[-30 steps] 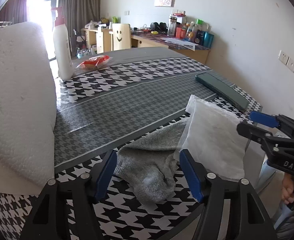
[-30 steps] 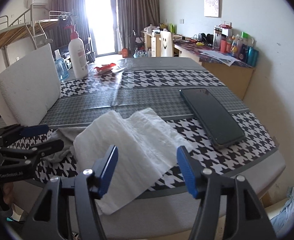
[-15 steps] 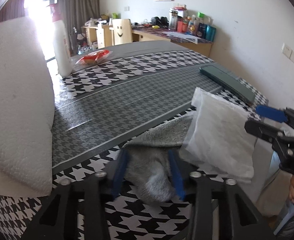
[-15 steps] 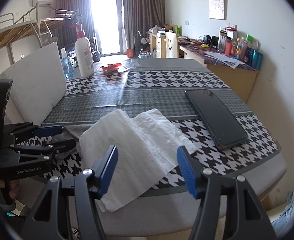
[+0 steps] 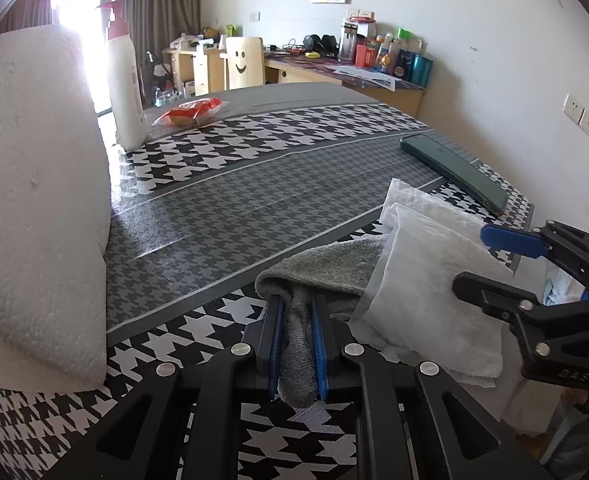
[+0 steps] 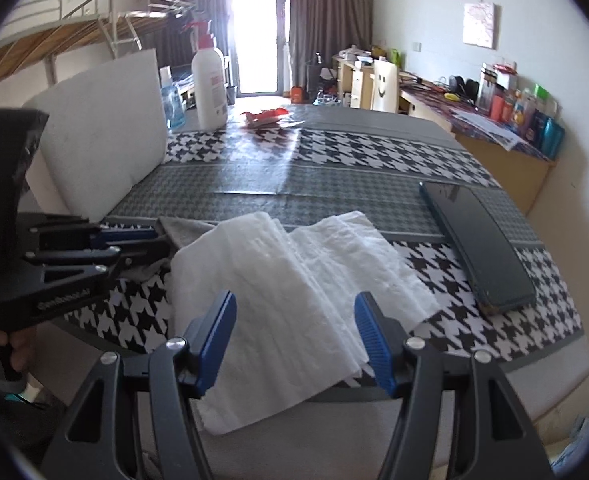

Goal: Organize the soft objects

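A grey sock (image 5: pixel 326 264) lies near the front edge of the houndstooth table (image 5: pixel 222 208), its far end tucked under a folded white paper towel (image 5: pixel 426 280). My left gripper (image 5: pixel 297 304) has its jaws closing, and the blue pads pinch the sock's near end. In the right wrist view the left gripper (image 6: pixel 160 240) comes in from the left, holding the sock (image 6: pixel 186 230). My right gripper (image 6: pixel 294 312) stands open just above the paper towel (image 6: pixel 294 256), which overhangs the table edge. Nothing is held between its fingers.
A large white foam block (image 5: pixel 34 200) leans at the table's left side. A dark phone (image 6: pixel 478 248) lies on the right. A white pump bottle (image 5: pixel 124 80) and a red packet (image 5: pixel 190 114) sit at the far side. A hand (image 6: pixel 18 352) holds the left gripper.
The left gripper's jaws went from wide open around the sock to pinched on its near end. The right gripper shifted a little and rolled, still open over the paper towel.
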A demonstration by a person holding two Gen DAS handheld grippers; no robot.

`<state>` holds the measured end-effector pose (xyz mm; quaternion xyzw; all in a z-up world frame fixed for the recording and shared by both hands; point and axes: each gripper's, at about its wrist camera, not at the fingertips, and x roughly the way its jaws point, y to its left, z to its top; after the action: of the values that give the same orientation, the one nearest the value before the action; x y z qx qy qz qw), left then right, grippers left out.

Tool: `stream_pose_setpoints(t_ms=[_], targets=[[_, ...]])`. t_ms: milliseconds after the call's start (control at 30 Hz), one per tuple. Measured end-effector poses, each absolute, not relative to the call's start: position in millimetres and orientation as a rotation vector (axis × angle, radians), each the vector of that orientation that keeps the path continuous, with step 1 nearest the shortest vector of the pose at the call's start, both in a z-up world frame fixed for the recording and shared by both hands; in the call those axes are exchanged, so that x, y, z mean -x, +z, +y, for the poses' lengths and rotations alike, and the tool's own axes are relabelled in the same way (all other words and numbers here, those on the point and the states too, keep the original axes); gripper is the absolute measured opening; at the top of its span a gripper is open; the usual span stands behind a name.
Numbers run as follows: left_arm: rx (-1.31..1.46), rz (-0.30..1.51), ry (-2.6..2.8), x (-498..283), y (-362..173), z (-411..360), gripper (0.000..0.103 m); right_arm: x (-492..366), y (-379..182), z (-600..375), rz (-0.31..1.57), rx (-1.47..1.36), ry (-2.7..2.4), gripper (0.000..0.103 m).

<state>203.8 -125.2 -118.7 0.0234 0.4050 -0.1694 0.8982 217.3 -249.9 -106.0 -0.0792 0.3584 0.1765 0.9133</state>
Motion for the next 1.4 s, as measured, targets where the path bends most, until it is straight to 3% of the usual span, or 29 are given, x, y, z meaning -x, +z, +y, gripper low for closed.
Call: stream_pose_setpoints(t_ms=[333,500,700,1267,1333,1367,1400], targets=[[-0.047,0.840,-0.356,-202,-118,-122,0.014,-227,-121,-250,0.807,0.187,0.393,0.064],[-0.048,0.840,-0.343,-202,-118,-121,0.014,-235,-118,-264,0.829,0.124,0.395,0.019],[-0.042,0.827,-0.340,-198,-114,-116,0.012,-235,-118,-266,0.829,0.115,0.374,0.005],[-0.023,0.675,-0.300,-168,-65,-92,0.012,-232,-98,-264,0.768,0.079,0.295,0.005],[-0.022,0.668,-0.299,-165,-63,-91,0.012,-234,-101,-262,0.771,0.097,0.310,0.013],[-0.021,0.667,-0.300,-165,-63,-91,0.012,-234,-102,-260,0.772,0.110,0.309,0.028],[-0.022,0.667,-0.301,-164,-63,-92,0.012,-234,-101,-260,0.767,0.120,0.303,0.049]])
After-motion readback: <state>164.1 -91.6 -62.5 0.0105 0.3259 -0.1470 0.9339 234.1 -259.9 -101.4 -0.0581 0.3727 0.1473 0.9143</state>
